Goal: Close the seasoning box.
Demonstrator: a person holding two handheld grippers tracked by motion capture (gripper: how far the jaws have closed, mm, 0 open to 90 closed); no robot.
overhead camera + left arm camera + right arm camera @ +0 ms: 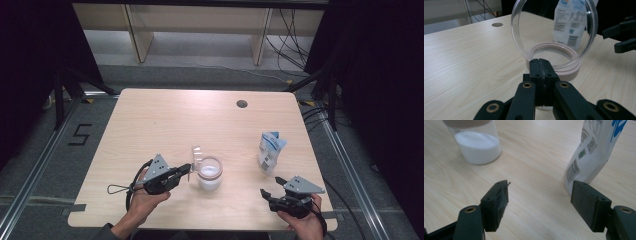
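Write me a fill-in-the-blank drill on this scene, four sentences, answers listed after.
1. The left gripper is shut on the jar's clear ____.
2. The jar holds a ____ powder.
3. The right gripper has its jaws ____, with nothing between them.
4. The bag stands on the table, nearest the ____ gripper.

Missing words: lid; white; open; right

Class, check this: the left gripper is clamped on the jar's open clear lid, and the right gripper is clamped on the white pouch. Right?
Not quite. The right gripper is open, its jaws apart before the white pouch, as the right gripper view shows. The left gripper is indeed clamped on the clear lid.
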